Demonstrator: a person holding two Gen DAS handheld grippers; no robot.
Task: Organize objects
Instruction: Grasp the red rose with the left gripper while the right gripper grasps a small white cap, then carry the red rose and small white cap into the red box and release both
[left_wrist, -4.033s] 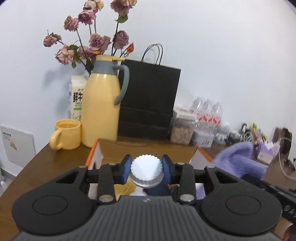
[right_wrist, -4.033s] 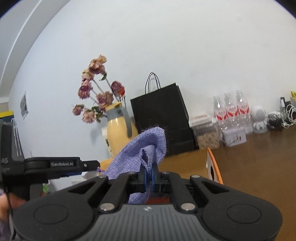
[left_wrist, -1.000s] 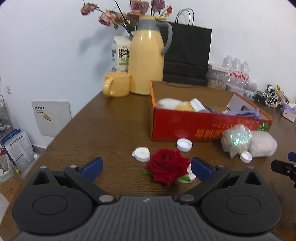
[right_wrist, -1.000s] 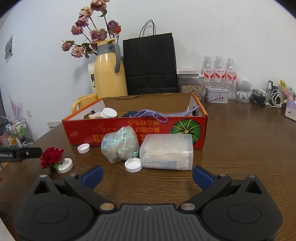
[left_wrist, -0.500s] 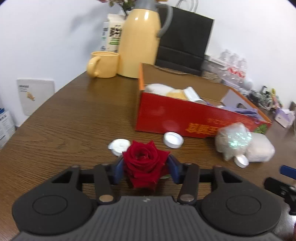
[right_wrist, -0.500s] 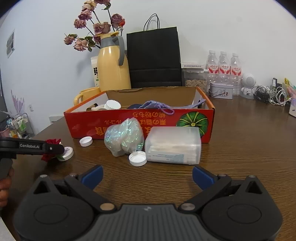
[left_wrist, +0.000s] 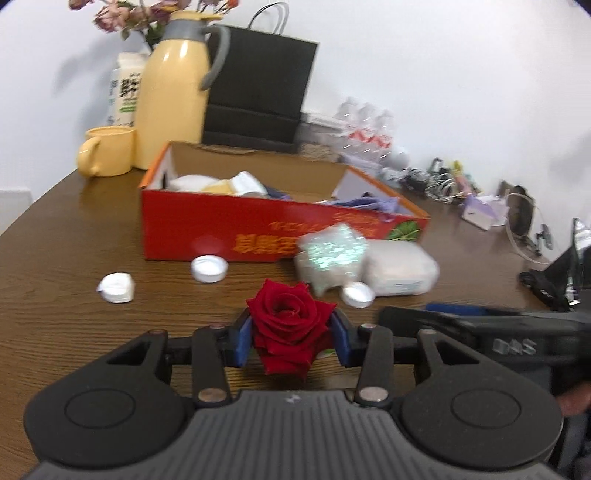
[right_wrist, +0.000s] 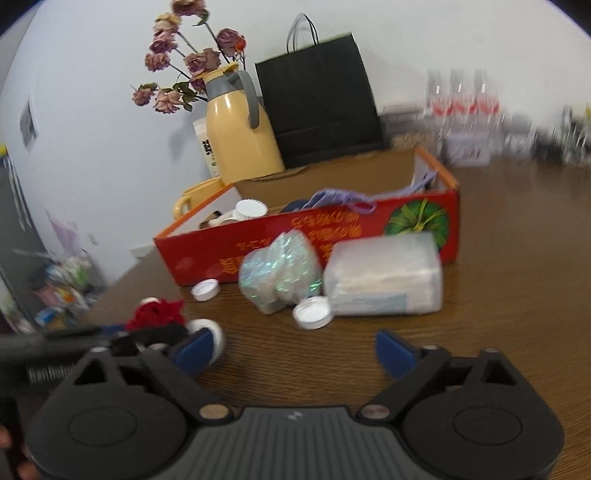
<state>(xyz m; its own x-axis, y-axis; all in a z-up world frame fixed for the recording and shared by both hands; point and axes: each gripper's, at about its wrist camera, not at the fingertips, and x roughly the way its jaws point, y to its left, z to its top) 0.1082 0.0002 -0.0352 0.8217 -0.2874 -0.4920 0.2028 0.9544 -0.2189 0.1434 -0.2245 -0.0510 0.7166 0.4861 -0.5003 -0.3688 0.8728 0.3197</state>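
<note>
A red rose (left_wrist: 290, 325) sits between the blue pads of my left gripper (left_wrist: 291, 338), which is shut on it just above the brown table. The right wrist view shows the same rose (right_wrist: 159, 312) blurred at the lower left. My right gripper (right_wrist: 291, 350) is close to the right of the left one. Its jaws are closing, with only bare table between them, and a white cap (right_wrist: 214, 332) lies by its left finger. The red cardboard box (left_wrist: 221, 229) holds cloth and white items. In front of the box lie a glittery bag (right_wrist: 280, 273), a white packet (right_wrist: 384, 280) and loose caps (right_wrist: 312, 313).
A yellow thermos jug (left_wrist: 171, 92), a yellow mug (left_wrist: 107, 151) and a black paper bag (left_wrist: 258, 81) stand behind the box. Water bottles (right_wrist: 458, 96) and tangled cables (left_wrist: 436, 181) line the back right. Two more white caps (left_wrist: 208, 268) (left_wrist: 116, 288) lie left of the rose.
My left gripper shut on the rose and carried it to the right, up to the right gripper. The right gripper's jaws have narrowed a little and its view has tilted.
</note>
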